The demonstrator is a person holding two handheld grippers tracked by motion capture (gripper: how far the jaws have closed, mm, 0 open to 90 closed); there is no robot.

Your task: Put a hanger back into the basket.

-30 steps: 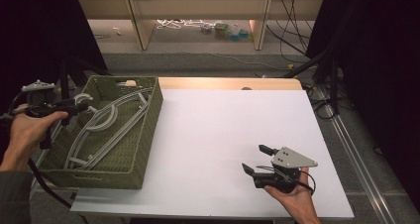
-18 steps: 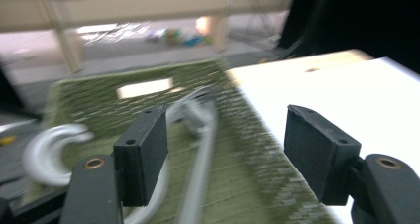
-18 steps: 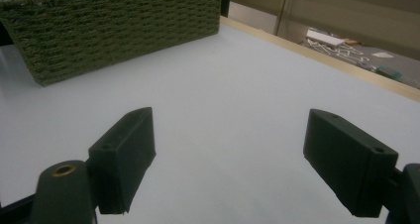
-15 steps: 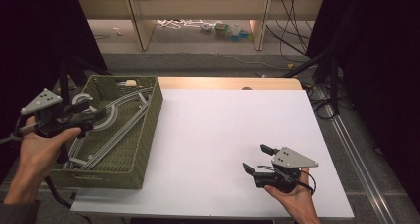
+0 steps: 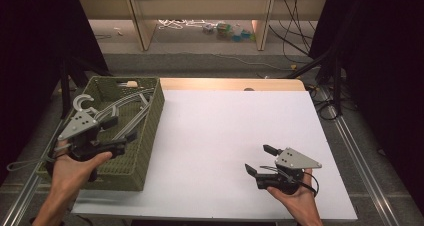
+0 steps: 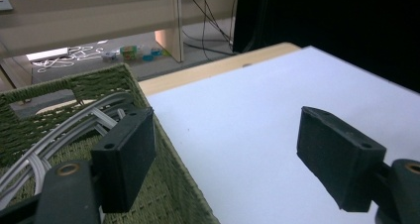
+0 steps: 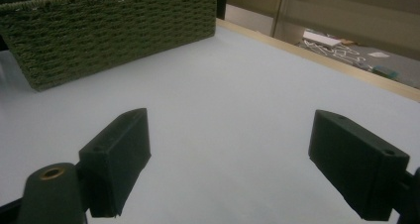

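1. Far left, we had the left gripper [image 5: 122,128] hovering over the green woven basket [image 5: 150,131], its fingers [image 6: 124,159] having just been opening; they stood wide with nothing between them.
2. The grey hangers [image 5: 127,106] lay piled inside that basket, at the bench's left edge, one hook [image 5: 82,102] poking over the far-left rim. In the left gripper view the hangers [image 6: 59,130] sat beyond the left finger, not touched.
3. Our read: this was the reach-in step, picking a hanger out. Next move probably called for dipping down and lining both fingers around a single bar, which looked fiddly since they're tangled.
4. The white bench [image 5: 225,136] in the middle was bare.
5. On the right, the right gripper [image 5: 256,161] rested low over the bench, fingers [image 7: 116,159] spread wide, holding nothing.
6. Hard to tell how many hangers there were; the left hand and gripper covered part of the pile.
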